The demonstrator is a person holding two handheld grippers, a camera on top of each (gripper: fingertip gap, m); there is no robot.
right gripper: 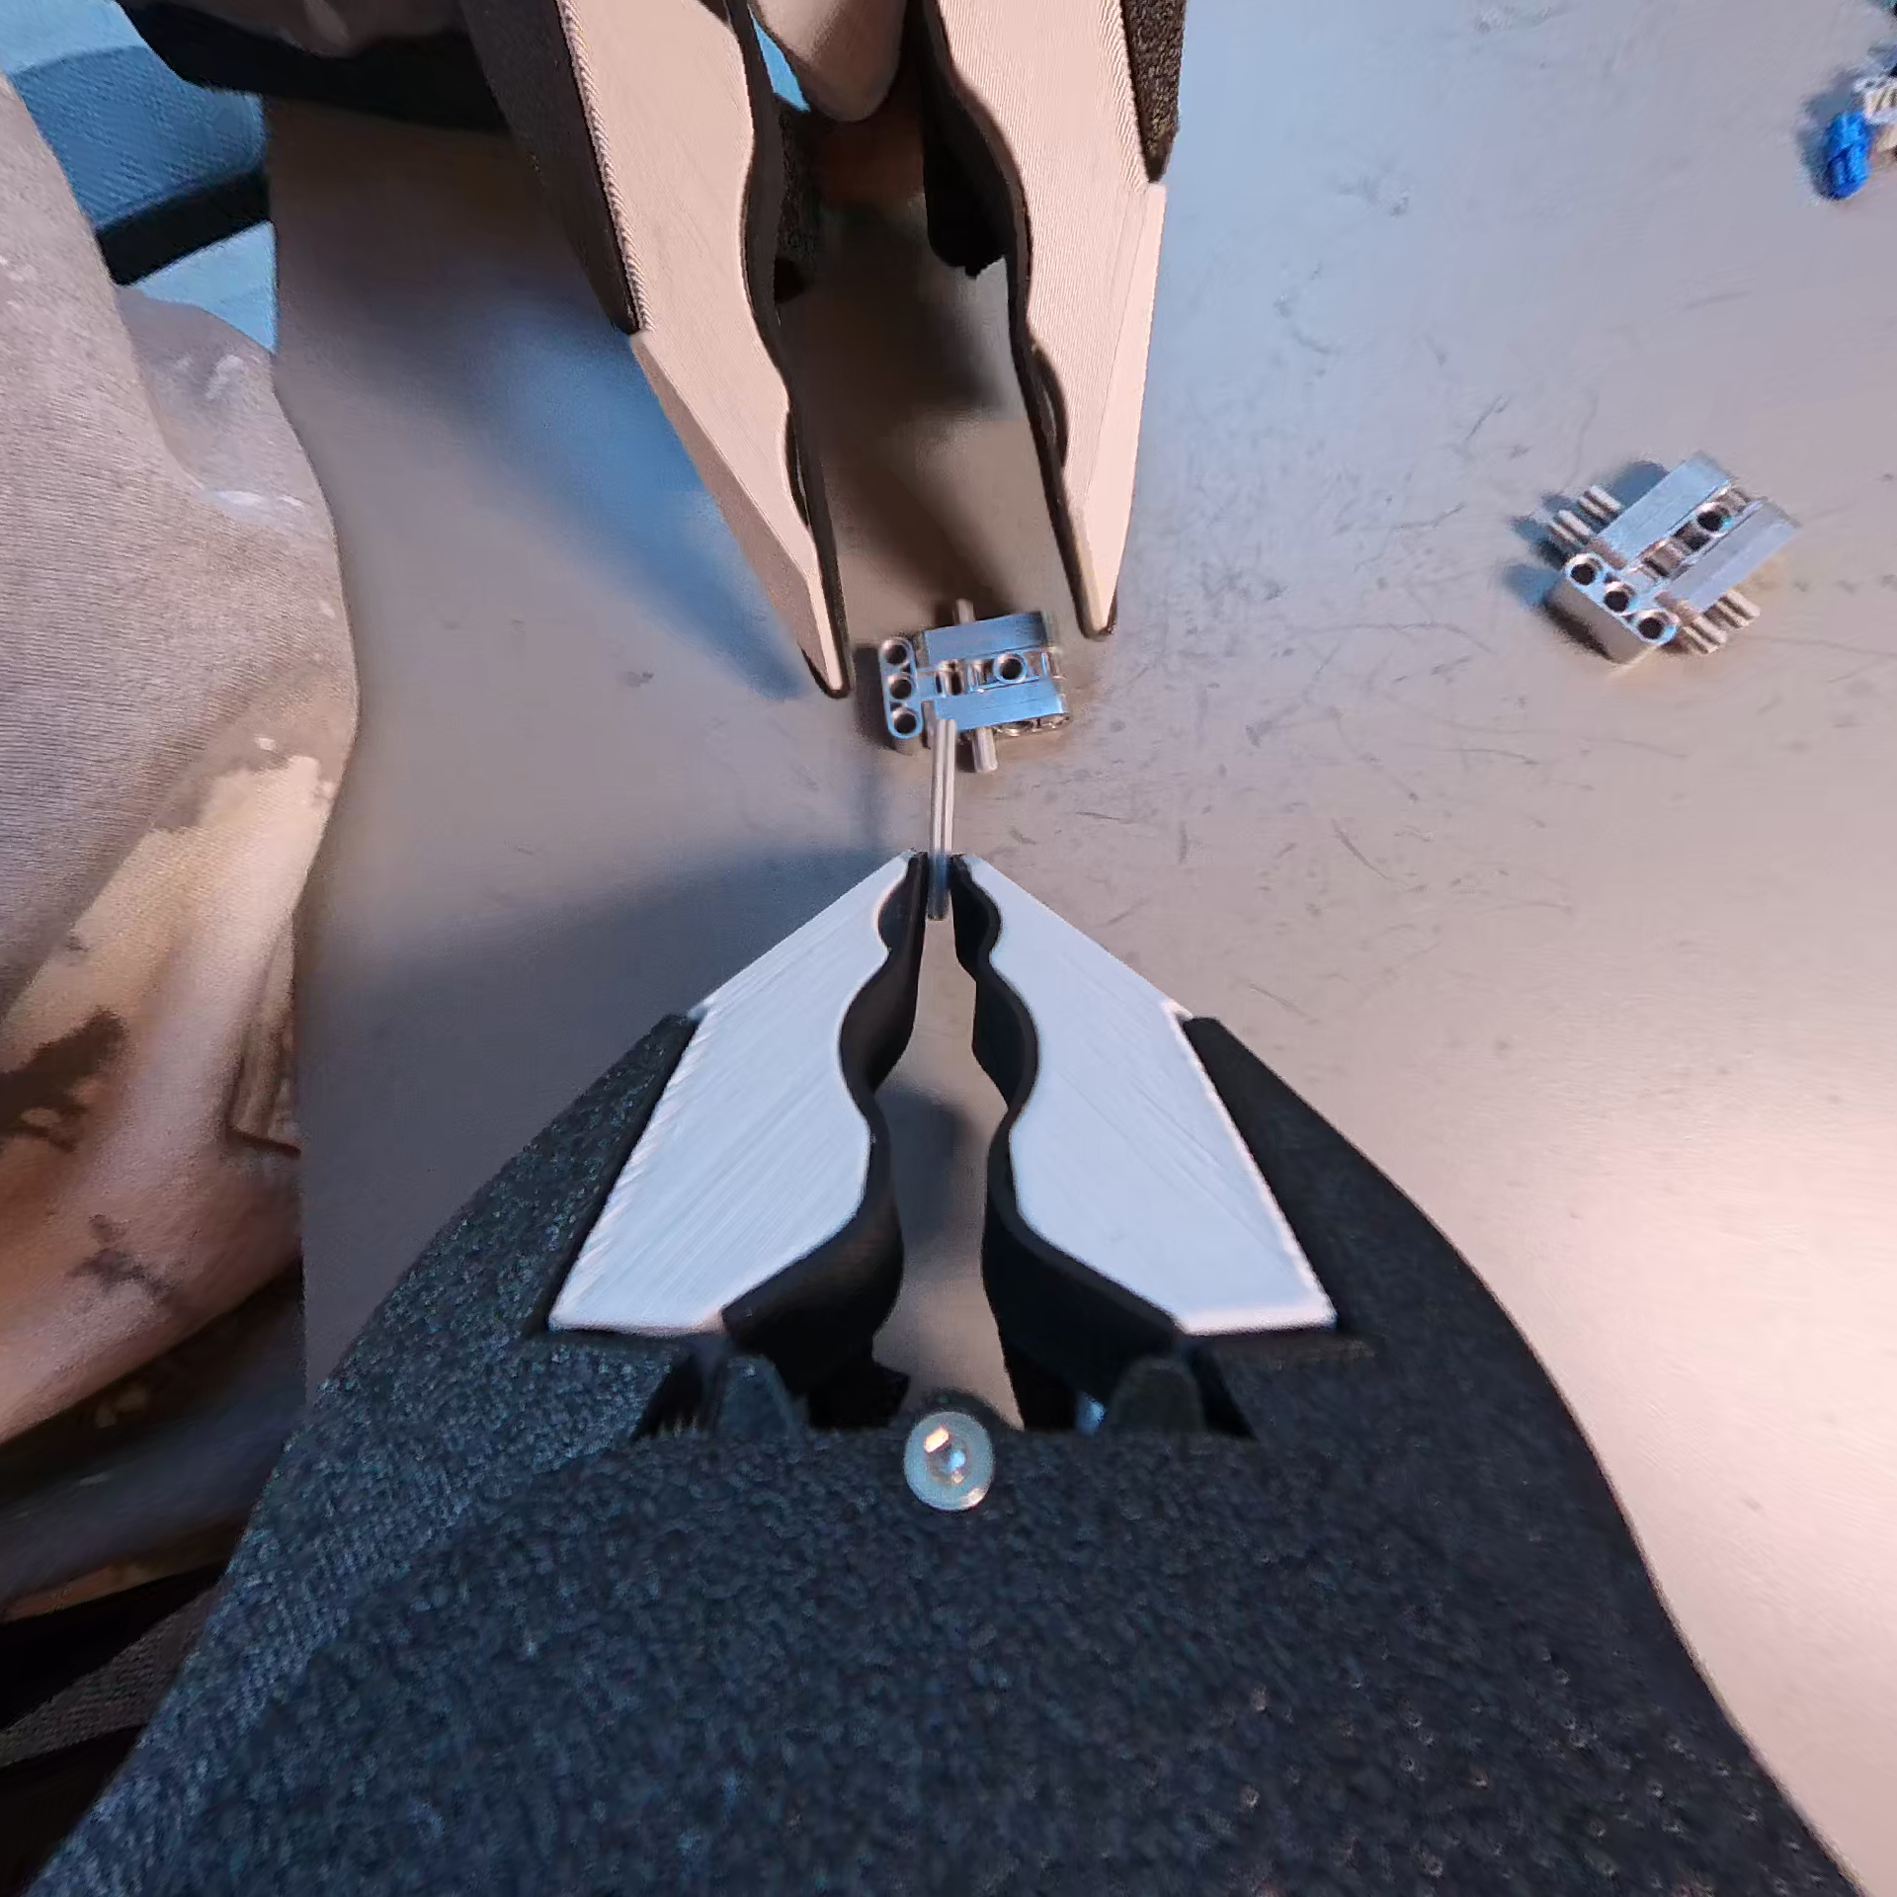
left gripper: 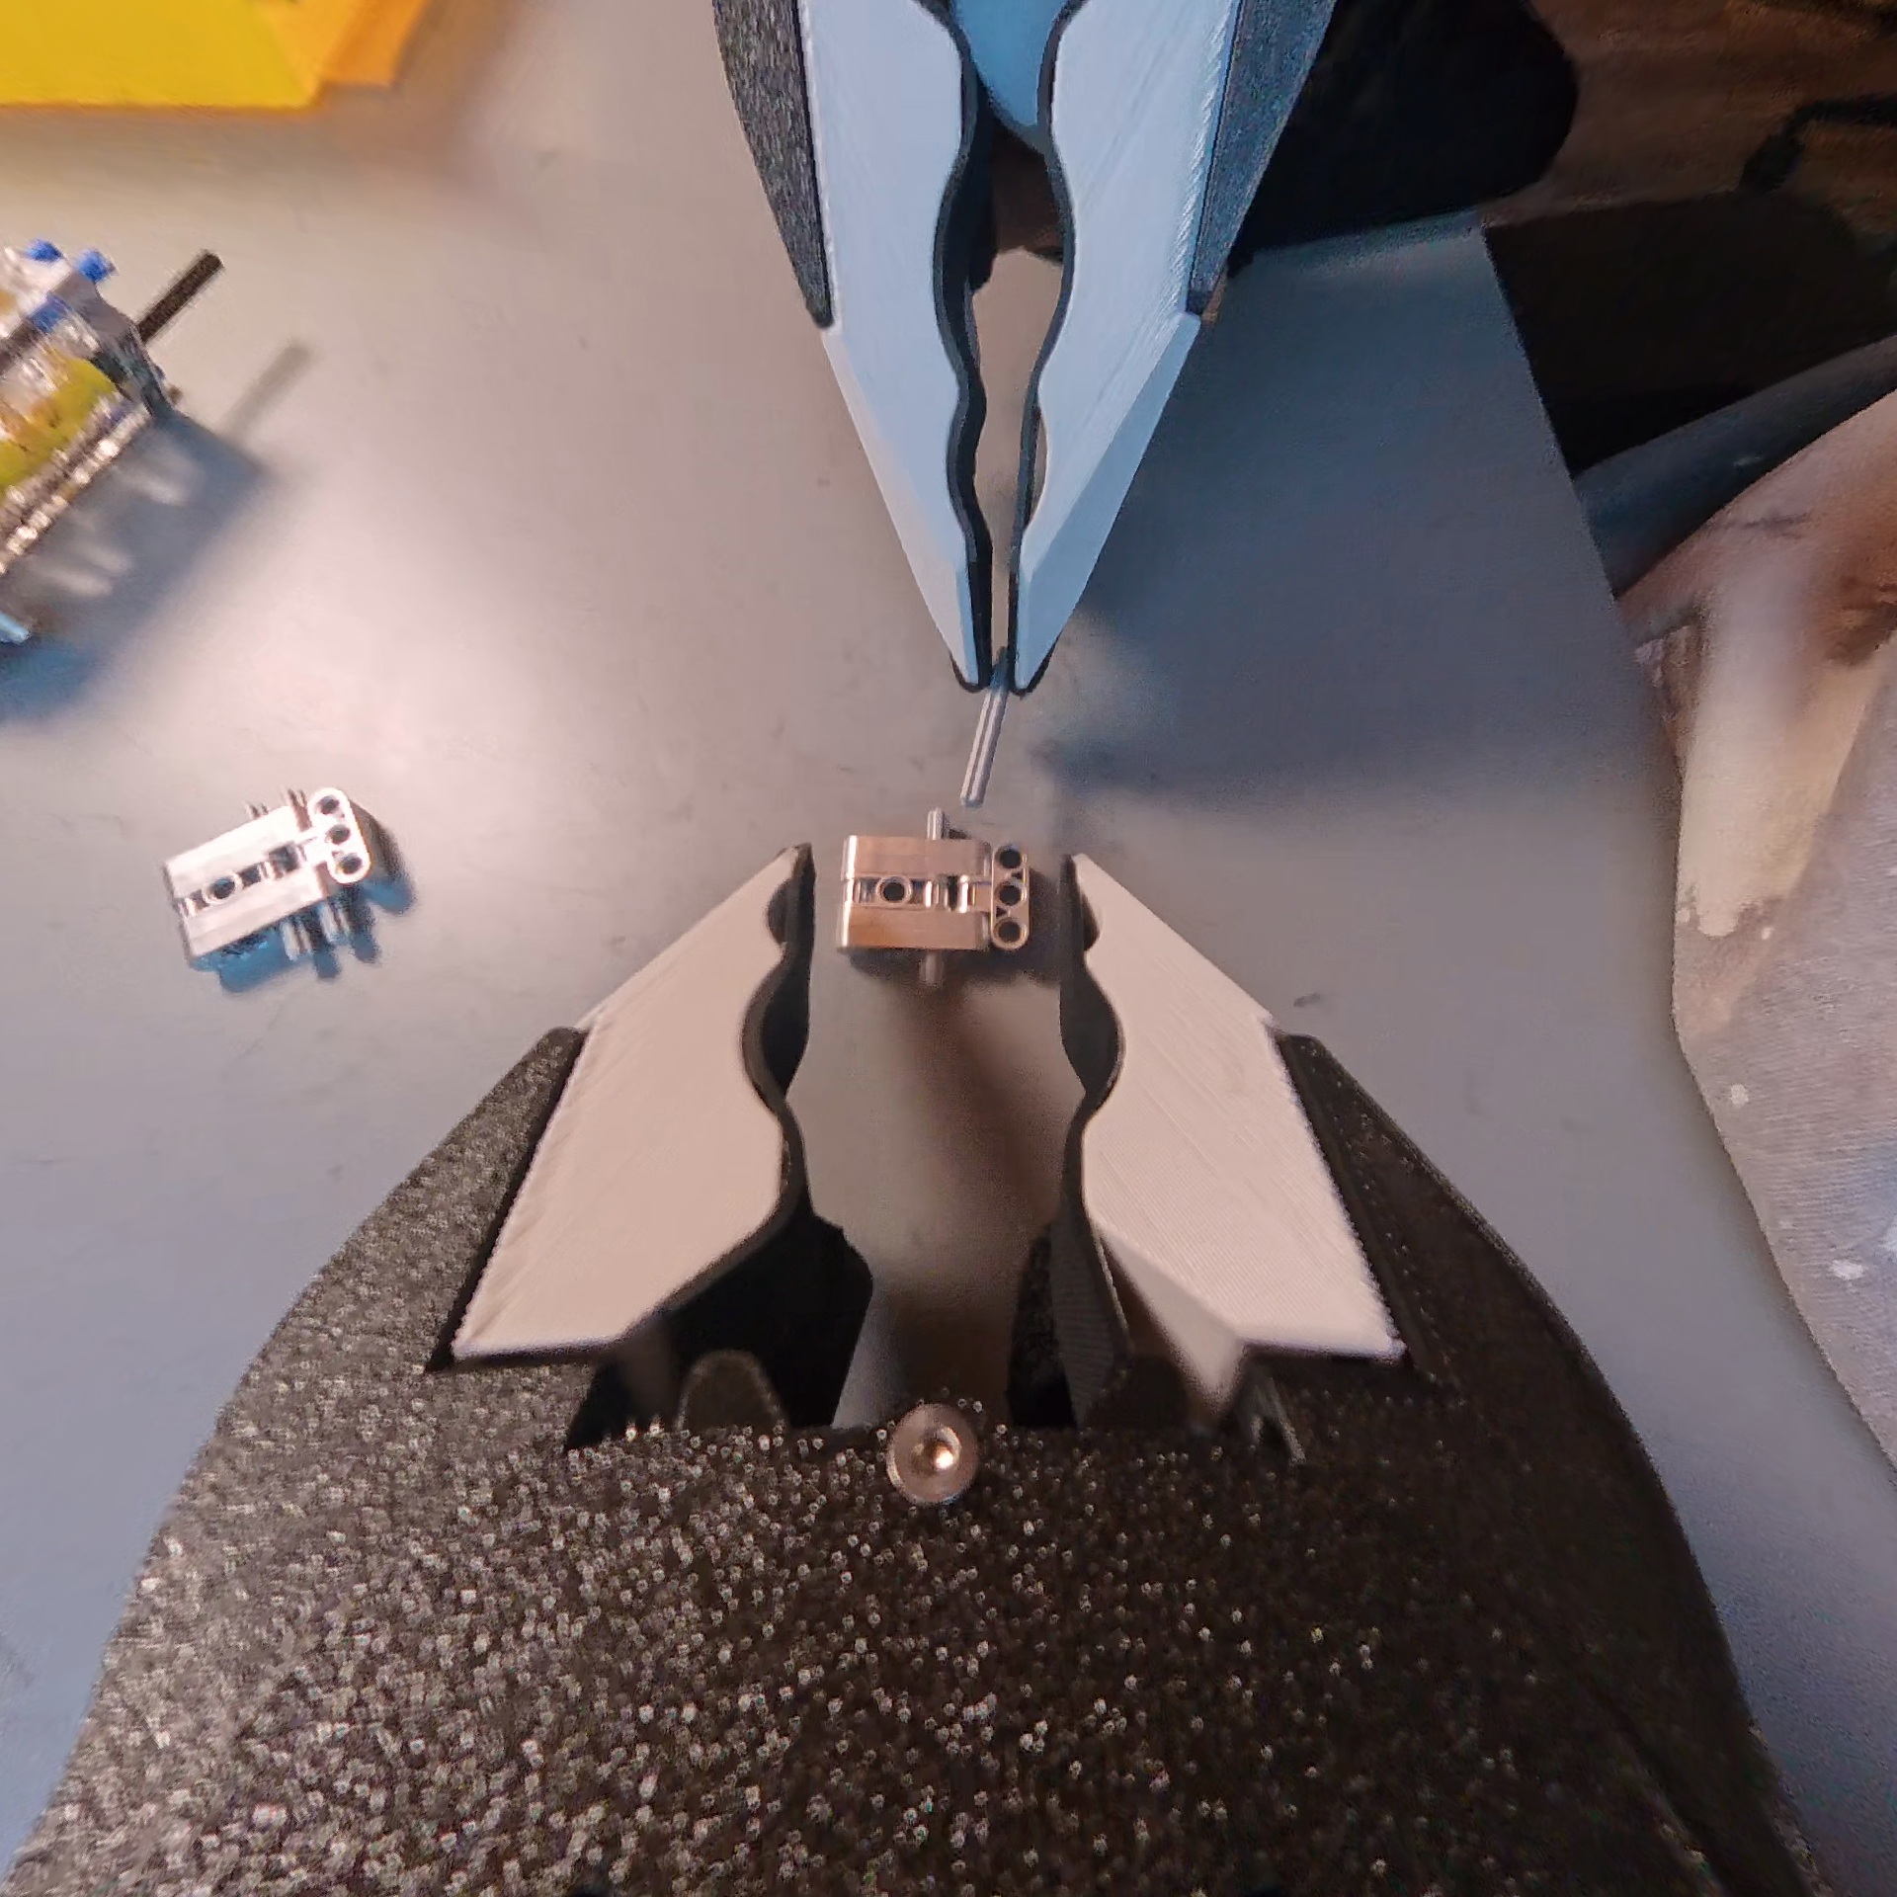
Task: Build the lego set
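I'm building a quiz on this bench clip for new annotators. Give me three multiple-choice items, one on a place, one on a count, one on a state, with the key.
1. Where does the small grey plastic block assembly lie?
A. between the open fingers of the left gripper
B. on the yellow box
C. inside the right gripper

2. How many round holes show in a row on its end beam?
A. one
B. three
C. six

3. What state is the right gripper in?
A. wide open and empty
B. shut on the thin grey axle pin
C. out of view

Key: 1 A, the left wrist view has a fingertip on either side of the assembly, not touching it. 2 B, three holes show on the beam. 3 B, the fingertips pinch one end of the pin, and its free end points at the assembly.
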